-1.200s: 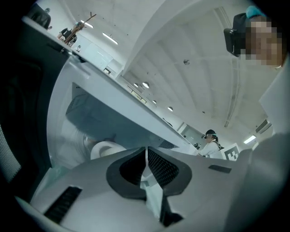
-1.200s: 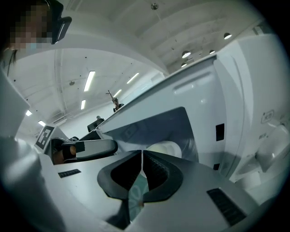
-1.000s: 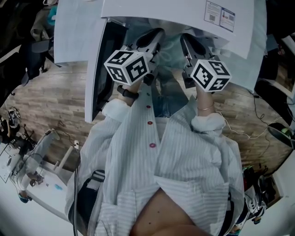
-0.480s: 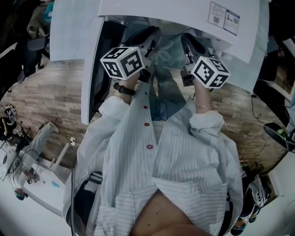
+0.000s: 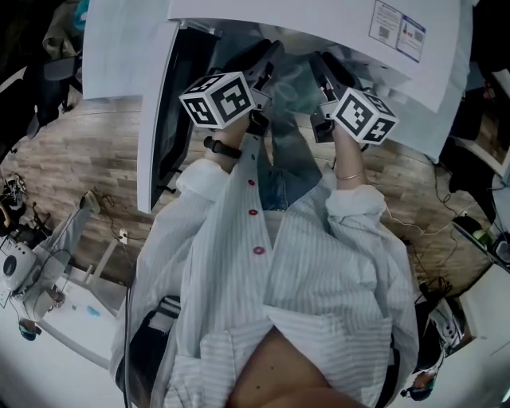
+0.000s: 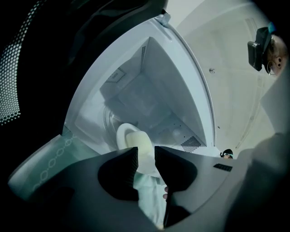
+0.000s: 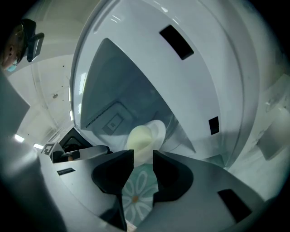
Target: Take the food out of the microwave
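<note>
The white microwave [image 5: 319, 20] stands with its door [image 5: 155, 119] swung out to the left. Inside the cavity [image 6: 149, 90], a pale yellow bun [image 6: 141, 142] lies on a white plate [image 6: 123, 131]. The bun [image 7: 139, 138] and plate [image 7: 159, 129] also show in the right gripper view. Both grippers reach side by side into the opening. My left gripper [image 6: 146, 152] [image 5: 263, 60] is opening, with the plate just beyond its tips and nothing pinched. My right gripper [image 7: 143, 156] [image 5: 323, 64] is opening too, also holding nothing. A teal flowered cloth [image 7: 138, 195] lies under the jaws.
The dark mesh-windowed door [image 6: 18, 77] is close on the left gripper's left. A printed label [image 5: 398, 28] is on the microwave's top. Wooden floor [image 5: 72, 183] with cables [image 5: 430, 231] surrounds me, and a white bench with equipment [image 5: 48, 303] stands at lower left.
Both marker cubes have shifted slightly toward the microwave's opening and rolled a little. The door's edge appears further left in the picture.
</note>
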A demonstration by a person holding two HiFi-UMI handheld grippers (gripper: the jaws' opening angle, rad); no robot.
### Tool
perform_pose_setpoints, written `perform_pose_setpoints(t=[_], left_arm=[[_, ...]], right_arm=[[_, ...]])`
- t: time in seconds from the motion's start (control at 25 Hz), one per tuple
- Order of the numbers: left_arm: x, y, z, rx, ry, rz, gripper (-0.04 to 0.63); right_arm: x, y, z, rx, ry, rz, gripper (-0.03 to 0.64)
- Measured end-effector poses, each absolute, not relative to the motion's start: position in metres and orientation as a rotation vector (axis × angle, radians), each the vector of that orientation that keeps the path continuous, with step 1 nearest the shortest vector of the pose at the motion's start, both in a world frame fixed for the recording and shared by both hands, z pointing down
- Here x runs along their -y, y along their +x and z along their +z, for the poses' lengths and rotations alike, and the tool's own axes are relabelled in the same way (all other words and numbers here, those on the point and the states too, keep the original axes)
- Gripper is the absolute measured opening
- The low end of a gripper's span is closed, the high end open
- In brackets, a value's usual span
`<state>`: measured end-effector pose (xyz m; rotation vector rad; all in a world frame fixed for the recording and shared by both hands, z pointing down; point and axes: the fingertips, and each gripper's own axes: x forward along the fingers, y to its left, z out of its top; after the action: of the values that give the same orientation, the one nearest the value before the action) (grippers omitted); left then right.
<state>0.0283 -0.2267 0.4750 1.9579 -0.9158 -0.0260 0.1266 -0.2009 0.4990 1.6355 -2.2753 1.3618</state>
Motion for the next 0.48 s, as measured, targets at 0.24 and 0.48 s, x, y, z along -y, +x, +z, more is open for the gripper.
perform_pose_setpoints(t=[0.24,0.48], left_arm=[[0.23,0.024,0.491,0.942,1.903,-0.022,0.126],[0.224,0.029,0.507,0.915,1.852,-0.029,0.153]], right_arm=[[0.206,0.123,0.515,2.252,1.633,1.446,0.147],[0.204,0.121,0.527,2.218,1.638,1.553,0.15]])
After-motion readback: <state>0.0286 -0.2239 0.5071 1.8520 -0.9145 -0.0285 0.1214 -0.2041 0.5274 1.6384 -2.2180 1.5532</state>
